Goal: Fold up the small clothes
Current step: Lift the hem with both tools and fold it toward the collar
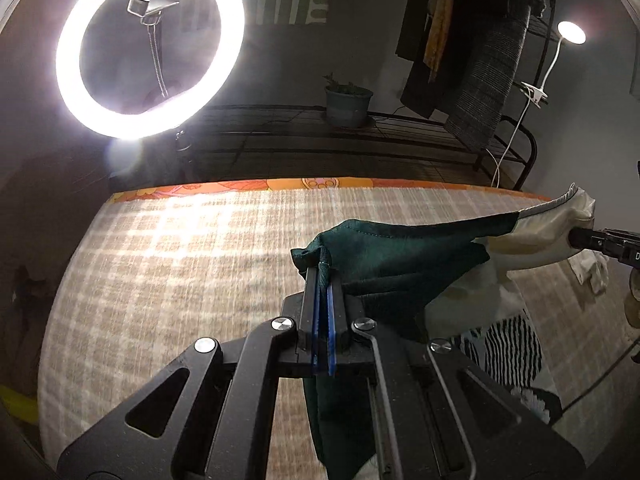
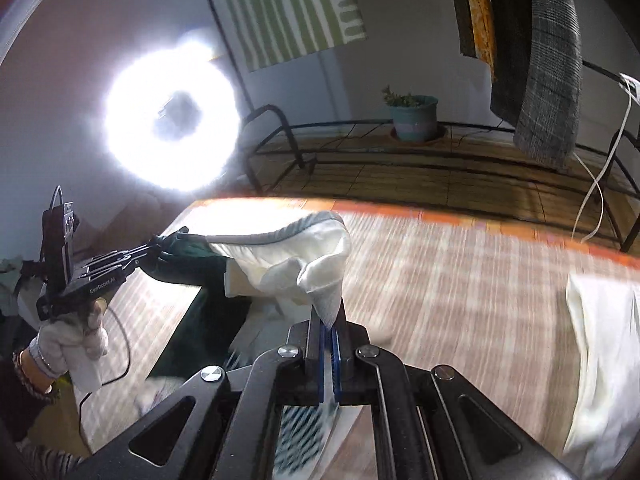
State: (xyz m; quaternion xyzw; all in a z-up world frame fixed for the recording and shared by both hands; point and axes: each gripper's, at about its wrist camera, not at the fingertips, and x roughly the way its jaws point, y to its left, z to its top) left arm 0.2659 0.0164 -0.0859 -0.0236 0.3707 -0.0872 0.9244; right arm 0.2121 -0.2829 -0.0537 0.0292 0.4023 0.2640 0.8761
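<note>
A small garment, dark green (image 1: 400,256) on one side and cream white (image 2: 296,256) on the other, with a black-and-white striped part (image 1: 508,344), hangs stretched between both grippers above the checked bed cover (image 1: 180,264). My left gripper (image 1: 323,268) is shut on the green corner. My right gripper (image 2: 329,320) is shut on the white corner. In the right wrist view the left gripper (image 2: 160,250) shows at the left, held by a gloved hand (image 2: 68,344). The right gripper's tip (image 1: 580,238) shows at the right edge of the left wrist view.
A bright ring light (image 1: 150,48) stands behind the bed at the left. A metal rack (image 1: 360,128) with a potted plant (image 1: 347,100) stands behind the bed, with hung clothes (image 1: 480,60) at right. A white cloth (image 2: 600,340) lies on the bed at right.
</note>
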